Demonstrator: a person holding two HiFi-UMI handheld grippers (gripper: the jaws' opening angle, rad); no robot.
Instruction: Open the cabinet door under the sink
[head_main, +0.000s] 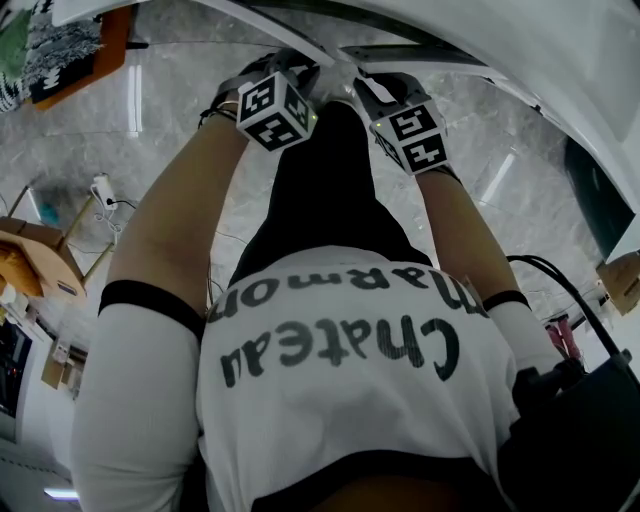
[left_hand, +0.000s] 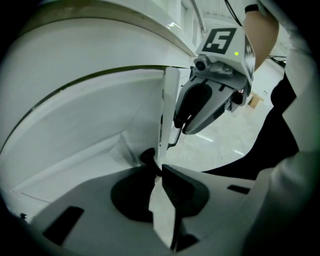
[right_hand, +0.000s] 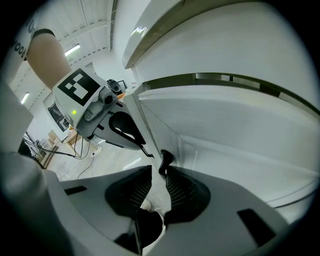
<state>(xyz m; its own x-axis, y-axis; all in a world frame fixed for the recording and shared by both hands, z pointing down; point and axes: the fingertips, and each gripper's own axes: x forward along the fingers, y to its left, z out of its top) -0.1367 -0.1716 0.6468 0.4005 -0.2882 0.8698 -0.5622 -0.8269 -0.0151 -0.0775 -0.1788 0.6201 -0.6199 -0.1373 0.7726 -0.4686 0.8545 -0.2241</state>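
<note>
The left gripper (left_hand: 159, 169) and right gripper (right_hand: 156, 169) sit close side by side beneath the overhanging sink counter (right_hand: 165, 30). Each has its jaws pinched on the thin free edge of a white cabinet door (left_hand: 169, 110). That edge runs upright straight through the jaws and the door face spreads outward from each gripper, so I judge the pull must come back toward the person. I count two grippers and one counter, but cannot tell whether there is one door or two meeting leaves.
</note>
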